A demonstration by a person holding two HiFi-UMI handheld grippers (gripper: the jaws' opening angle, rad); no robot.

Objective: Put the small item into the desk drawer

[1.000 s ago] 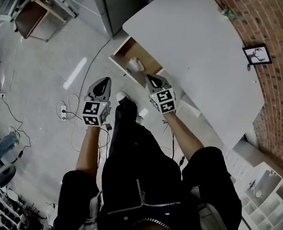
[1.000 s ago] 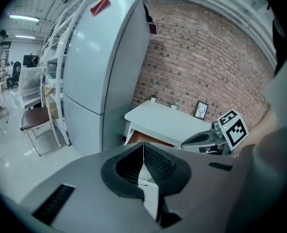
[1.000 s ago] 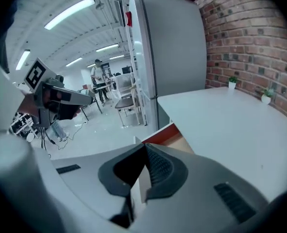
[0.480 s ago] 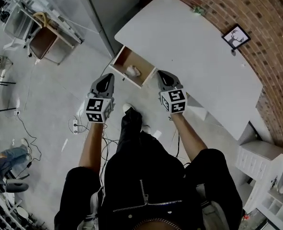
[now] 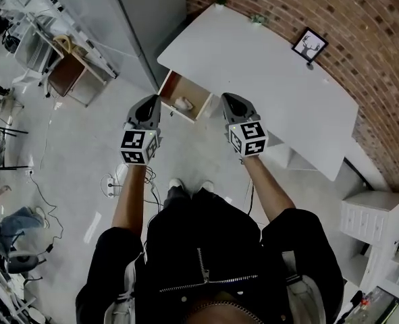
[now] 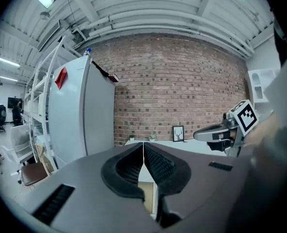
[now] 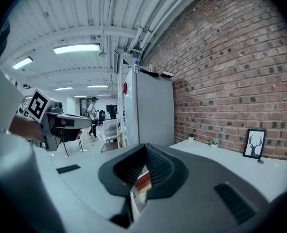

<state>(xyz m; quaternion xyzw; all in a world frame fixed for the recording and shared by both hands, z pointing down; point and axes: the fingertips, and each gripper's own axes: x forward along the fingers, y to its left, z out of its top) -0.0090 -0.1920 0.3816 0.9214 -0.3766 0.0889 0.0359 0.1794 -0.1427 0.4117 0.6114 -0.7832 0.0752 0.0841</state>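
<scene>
A: Brick wall [image 5: 361,52] at the back, white counter [image 5: 267,73] against it, grey floor [image 5: 84,147] below. Jaws?

B: L gripper [image 6: 143,148]: jaws clenched, pads flat together, nothing btwn them. R gripper [image 7: 145,149]: same, jaws closed tight, empty.

A: And the small item?

B: Small item [image 5: 183,102] is white & lies inside the drawer [image 5: 174,85]. Drawer stands pulled open at the counter's left end, wood-coloured inside. No jaws on the item.

A: Grippers vs. drawer?

B: Head view: both are held out in front of the person, tips toward the counter, one on each side of the drawer. L tip sits by the drawer's left corner, R tip by its right side, near the counter edge. Can't tell if either touches the drawer. Each gripper shows in the other's view, side by side & apart.

A: Further out?

B: Picture frame [image 5: 310,46] w/ an antlered deer head stands on the counter at the wall. Two small plants [image 5: 256,19] are also on the counter by the wall, toward its left end. Tall white cabinet [image 6: 80,115] w/ a red mark stands left of the counter. White shelf unit [image 5: 381,221] is off to the right. Cables [image 5: 111,181] lie on the floor by the person's left arm. Chairs & racks are at far left.
</scene>
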